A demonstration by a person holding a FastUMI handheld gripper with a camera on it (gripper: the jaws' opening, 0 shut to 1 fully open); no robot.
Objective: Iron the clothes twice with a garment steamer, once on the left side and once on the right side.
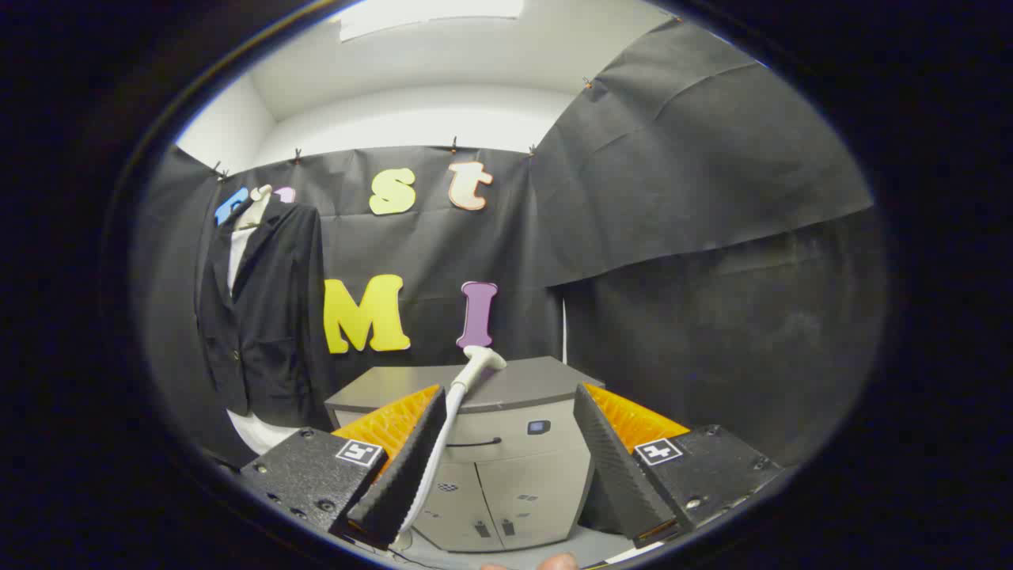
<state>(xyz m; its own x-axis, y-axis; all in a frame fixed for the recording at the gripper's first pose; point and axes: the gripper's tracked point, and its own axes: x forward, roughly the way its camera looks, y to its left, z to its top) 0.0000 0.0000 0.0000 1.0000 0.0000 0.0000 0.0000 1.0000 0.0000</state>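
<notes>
A black jacket (265, 317) over a white shirt hangs on a pale mannequin (255, 204), beyond and to the left of my fingers, against the booth's wall. The white garment steamer head (481, 360) rests on top of a grey cabinet (538, 380), just ahead of my fingers. Its white hose (443, 447) runs down past the inner side of my left finger. My gripper (509, 393) is open, with a wide gap between its fingers and nothing held.
The grey cabinet has a drawer with a dark handle (473, 442) and two lower doors. Black cloth walls close in behind and to the right. Part of a person's hand (554, 562) shows below the fingers.
</notes>
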